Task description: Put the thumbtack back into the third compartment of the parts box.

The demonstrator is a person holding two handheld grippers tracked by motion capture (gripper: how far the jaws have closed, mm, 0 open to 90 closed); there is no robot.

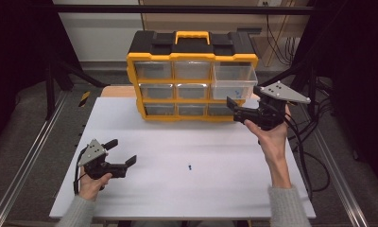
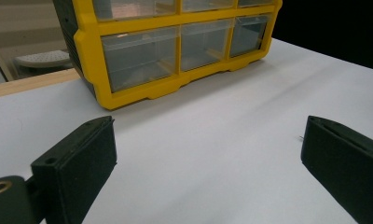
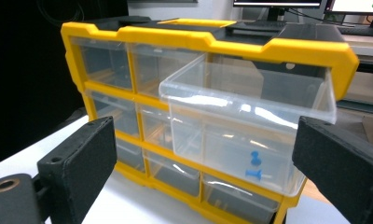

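Observation:
A yellow and black organiser (image 1: 192, 57) with clear drawers stands at the back of the white table (image 1: 187, 198). Its top right drawer (image 1: 234, 81) is pulled out. In the right gripper view this drawer (image 3: 231, 126) holds blue pushpins (image 3: 254, 166). My right gripper (image 1: 234, 109) hangs open just in front of the drawer, with nothing between its jaws (image 3: 203, 163). My left gripper (image 1: 123, 152) rests open near the table's front left and holds nothing; its view (image 2: 208, 149) looks at the organiser's bottom row (image 2: 89, 56). A small dark pin-like thing (image 1: 190, 167) lies on the table's middle.
Metal rails (image 1: 26, 156) run along the floor on both sides of the table. Cables (image 1: 314, 156) trail off the right edge. Black frame posts (image 1: 50, 75) stand behind the table's left. The other drawers are pushed in.

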